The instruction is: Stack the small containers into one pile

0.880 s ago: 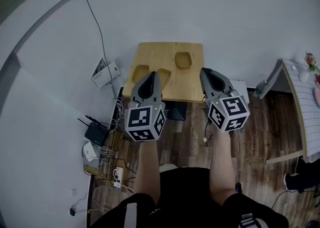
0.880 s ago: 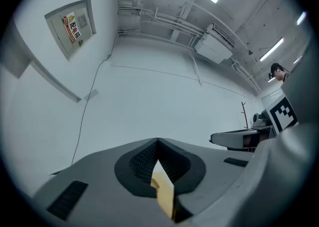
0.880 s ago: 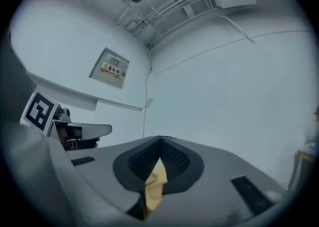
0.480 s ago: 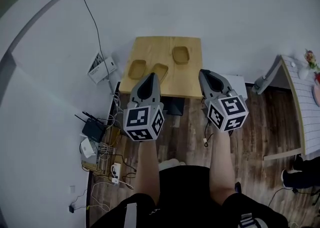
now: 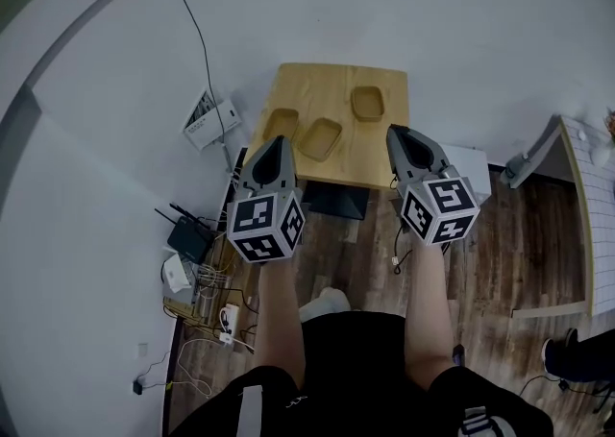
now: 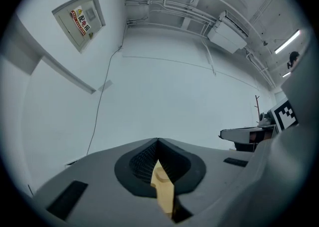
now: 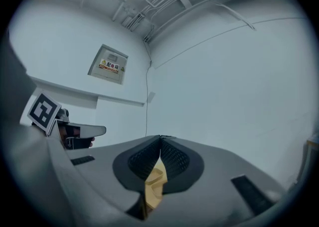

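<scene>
Three small wooden containers sit on a small wooden table [image 5: 384, 152]: one at the left [image 5: 282, 124], one beside it [image 5: 319, 138], one farther back on the right [image 5: 367, 103]. They lie apart, none on another. My left gripper [image 5: 278, 141] is held above the table's near left corner, shut and empty. My right gripper [image 5: 394, 132] hovers over the near right edge, also shut and empty. In the left gripper view the jaws [image 6: 158, 141] meet, with a sliver of wood seen through the slit. The right gripper view [image 7: 160, 137] shows the same.
The table stands against a white wall on wood flooring. Left of it lie a white box [image 5: 211, 120], a black router [image 5: 187, 238] and tangled cables with a power strip [image 5: 207, 308]. A cable [image 5: 200, 36] runs up the wall. A white tiled table [image 5: 586, 205] stands at right.
The head view has shifted a little, so the table sits slightly further right. Both grippers stay shut in front of the table; the left one has drifted slightly left.
</scene>
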Demonstrator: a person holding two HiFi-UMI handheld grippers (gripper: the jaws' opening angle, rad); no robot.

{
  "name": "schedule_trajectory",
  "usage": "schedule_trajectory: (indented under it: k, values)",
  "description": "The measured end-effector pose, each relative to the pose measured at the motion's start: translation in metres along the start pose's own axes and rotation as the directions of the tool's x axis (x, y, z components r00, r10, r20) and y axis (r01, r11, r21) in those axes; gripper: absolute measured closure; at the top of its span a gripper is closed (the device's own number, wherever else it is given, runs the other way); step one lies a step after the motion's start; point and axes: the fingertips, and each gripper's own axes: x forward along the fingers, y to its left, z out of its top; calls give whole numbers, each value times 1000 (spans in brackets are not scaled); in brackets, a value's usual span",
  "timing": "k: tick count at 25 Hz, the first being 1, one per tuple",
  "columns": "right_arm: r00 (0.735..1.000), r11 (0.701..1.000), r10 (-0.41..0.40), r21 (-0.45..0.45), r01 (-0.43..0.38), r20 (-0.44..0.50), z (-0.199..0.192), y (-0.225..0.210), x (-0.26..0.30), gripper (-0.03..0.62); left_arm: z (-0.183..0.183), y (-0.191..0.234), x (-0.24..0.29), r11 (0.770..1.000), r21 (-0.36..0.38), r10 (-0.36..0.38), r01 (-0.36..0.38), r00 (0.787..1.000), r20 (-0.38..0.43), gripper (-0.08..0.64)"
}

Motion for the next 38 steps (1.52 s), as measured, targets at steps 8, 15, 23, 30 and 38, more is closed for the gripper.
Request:
schedule_trajectory:
  k: [8,15,23,30,38]
  values:
    - [983,983,181,-3,-181,25,-3,57,74,588,3,68,5,994,8,110,-110,994,18,558]
    - [972,972,222,-92,-214,79,-5,85,154,588,-5,140,39,988,12,155,-155,988,24,558]
    - [976,976,208,-72,-204,60,-24,99,278,588,-25,227,122,993,-3,116,-116,993,-31,558]
    - [988,994,105,-17,-104,110,-7,108,408,588,-21,357,195,993,1,122,-122,989,-84,558]
    - [985,995,-26,-86,41,171,22,112,490,588,37,403,278,999,28,-28,26,998,51,558]
